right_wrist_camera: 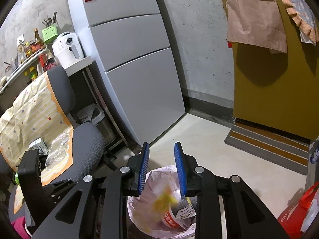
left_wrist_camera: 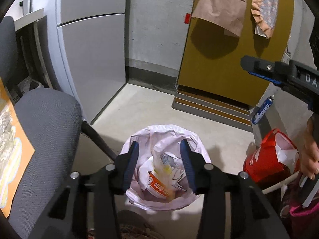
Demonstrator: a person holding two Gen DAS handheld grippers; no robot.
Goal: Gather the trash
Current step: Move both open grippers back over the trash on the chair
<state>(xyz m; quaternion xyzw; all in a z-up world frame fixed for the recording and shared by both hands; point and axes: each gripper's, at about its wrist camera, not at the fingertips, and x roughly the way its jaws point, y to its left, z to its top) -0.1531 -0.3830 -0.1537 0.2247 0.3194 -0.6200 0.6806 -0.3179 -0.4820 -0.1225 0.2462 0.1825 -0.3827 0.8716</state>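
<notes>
White-lined bin [left_wrist_camera: 165, 167] on floor, holds wrappers | left tool [left_wrist_camera: 159, 167], right tool [right_wrist_camera: 162, 169] agape, empty, above it | drop step apparently done | next: fetch more trash

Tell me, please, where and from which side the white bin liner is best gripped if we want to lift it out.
Grip the bin liner at its turned-over rim on the right, coming straight down from above with the right gripper, one finger inside and one outside. The rim is thin, loose film folded over the bin's edge, and the orange cup and other rubbish fill the middle. That seems the safest hold.
</notes>
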